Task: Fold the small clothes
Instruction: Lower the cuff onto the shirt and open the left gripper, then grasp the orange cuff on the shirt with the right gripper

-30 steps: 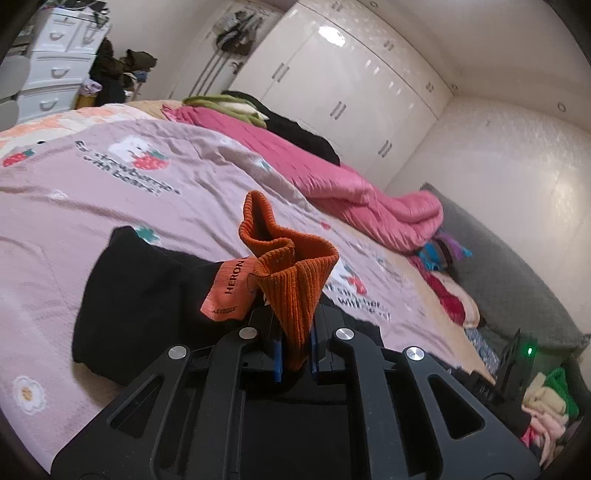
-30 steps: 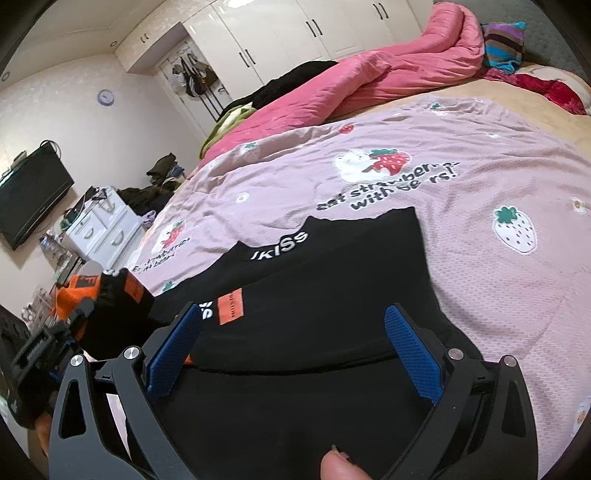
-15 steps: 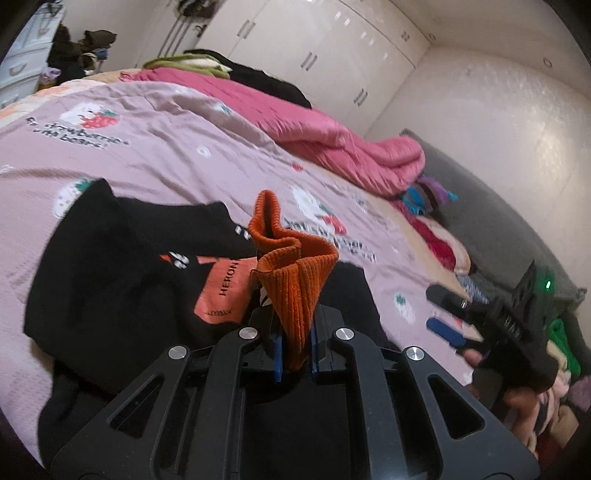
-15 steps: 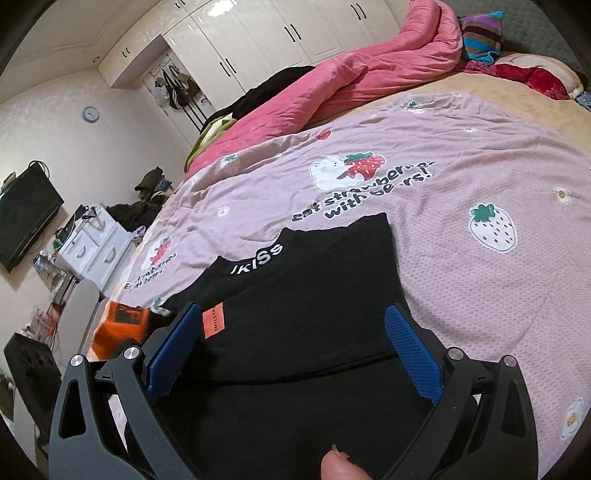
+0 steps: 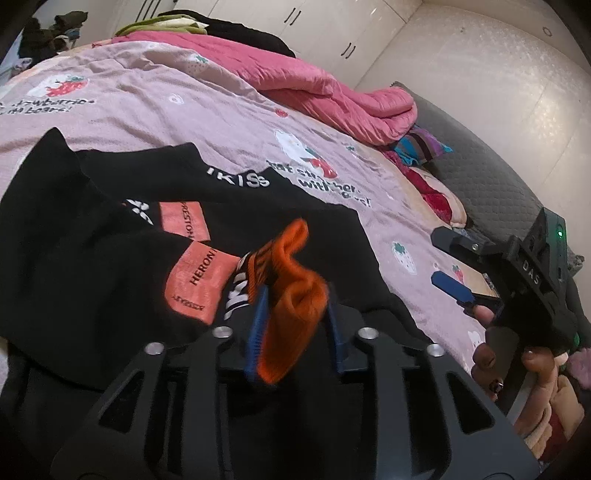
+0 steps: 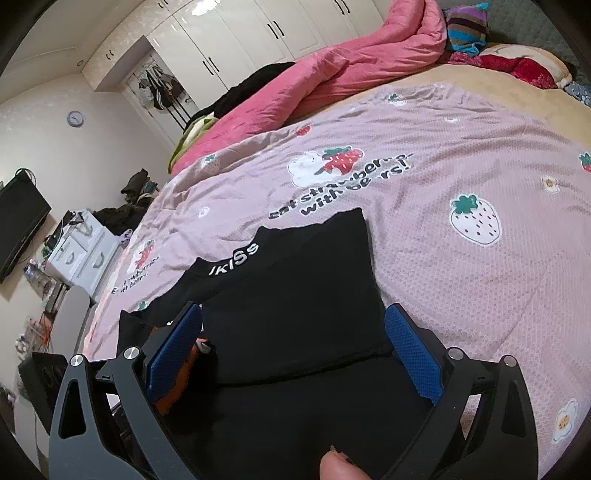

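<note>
A black sweater [image 5: 280, 229] with orange patches and white collar lettering lies on the pink strawberry bedsheet [image 5: 155, 110]. Its orange ribbed cuff [image 5: 291, 306] sits loose between the parted fingers of my left gripper [image 5: 295, 332], which is open just above the garment. My right gripper [image 6: 295, 354] is open and empty, low over the sweater's right half [image 6: 303, 302]. It also shows in the left wrist view [image 5: 450, 266] at the right, held by a hand.
A rolled pink quilt [image 5: 325, 92] and dark clothes lie along the far side of the bed. Pillows and a striped cloth [image 6: 467, 26] lie at the head. White wardrobes [image 6: 236, 48], white drawers [image 6: 79, 251] and a TV [image 6: 18, 225] stand around.
My left gripper carried the sleeve cuff across the sweater's body, lowered it and opened its fingers. My right gripper stayed open and shifted slightly over the sweater.
</note>
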Demonstrator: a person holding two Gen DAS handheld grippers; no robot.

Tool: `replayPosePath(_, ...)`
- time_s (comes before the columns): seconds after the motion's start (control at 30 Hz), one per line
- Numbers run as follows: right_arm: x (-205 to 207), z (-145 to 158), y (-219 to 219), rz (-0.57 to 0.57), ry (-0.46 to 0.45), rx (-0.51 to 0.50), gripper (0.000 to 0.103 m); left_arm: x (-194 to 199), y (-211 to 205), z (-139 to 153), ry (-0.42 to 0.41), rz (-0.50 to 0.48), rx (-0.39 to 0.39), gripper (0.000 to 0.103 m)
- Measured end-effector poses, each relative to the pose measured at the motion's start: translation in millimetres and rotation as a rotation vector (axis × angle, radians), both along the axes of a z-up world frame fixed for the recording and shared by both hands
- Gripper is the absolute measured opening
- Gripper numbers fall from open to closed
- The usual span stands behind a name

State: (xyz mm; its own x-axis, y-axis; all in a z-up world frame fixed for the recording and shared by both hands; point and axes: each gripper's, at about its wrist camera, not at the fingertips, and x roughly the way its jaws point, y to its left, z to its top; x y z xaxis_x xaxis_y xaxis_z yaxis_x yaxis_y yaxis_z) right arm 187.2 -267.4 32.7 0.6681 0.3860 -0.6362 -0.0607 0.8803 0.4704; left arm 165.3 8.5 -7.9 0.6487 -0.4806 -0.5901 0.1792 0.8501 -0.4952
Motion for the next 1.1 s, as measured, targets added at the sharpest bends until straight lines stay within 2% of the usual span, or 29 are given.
replayPosePath(0.07,1.7,-2.9,1.3,0.009,0.015,0.000,0.099,-1.5,-1.1,1.4,0.004,-0.014,0.004,0.043)
replayPosePath(0.17,4.2,-8.9,7.7,0.041,0.044,-0.013,0.099,-4.5,5.9,8.5,-0.017,0.002,0.013,0.048)
replayPosePath(0.23,4.2,-13.7,16.0,0.073,0.065,-0.027,0.099,-5.9,16.2,13.7,-0.031,0.032,0.011,0.055)
replayPosePath(0.3,4.1,-18.3,26.3,0.111,0.085,-0.044,0.099,-5.5,29.8,17.8,-0.037,0.076,0.027,0.069)
replayPosePath(0.47,-2.2,-33.4,61.3,0.221,0.134,-0.056,0.098,-6.8,76.0,26.6,-0.040,0.242,0.082,0.094)
replayPosePath(0.67,-7.9,-52.1,94.5,0.281,0.176,-0.093,0.095,-9.2,122.9,27.9,-0.016,0.384,0.059,0.094)
replayPosePath(0.83,-11.0,-63.9,107.6,0.253,0.167,-0.133,0.073,-17.4,152.0,29.3,-0.009,0.457,0.028,0.094)
replayPosePath(0.9,-11.6,-64.6,109.1,0.228,0.150,-0.140,0.041,-20.6,159.0,30.7,-0.012,0.478,0.026,0.094)
replayPosePath(0.93,-12.0,-64.9,111.5,0.234,0.141,-0.129,0.035,-21.9,162.0,31.2,-0.013,0.487,0.024,0.094)
replayPosePath(1.0,-13.9,-62.1,115.6,0.263,0.118,-0.122,0.010,-24.5,167.4,31.5,-0.014,0.501,0.012,0.094)
replayPosePath(1.1,-23.7,-47.4,126.9,0.318,0.020,-0.185,0.008,-27.5,173.8,32.3,-0.016,0.514,-0.007,0.094)
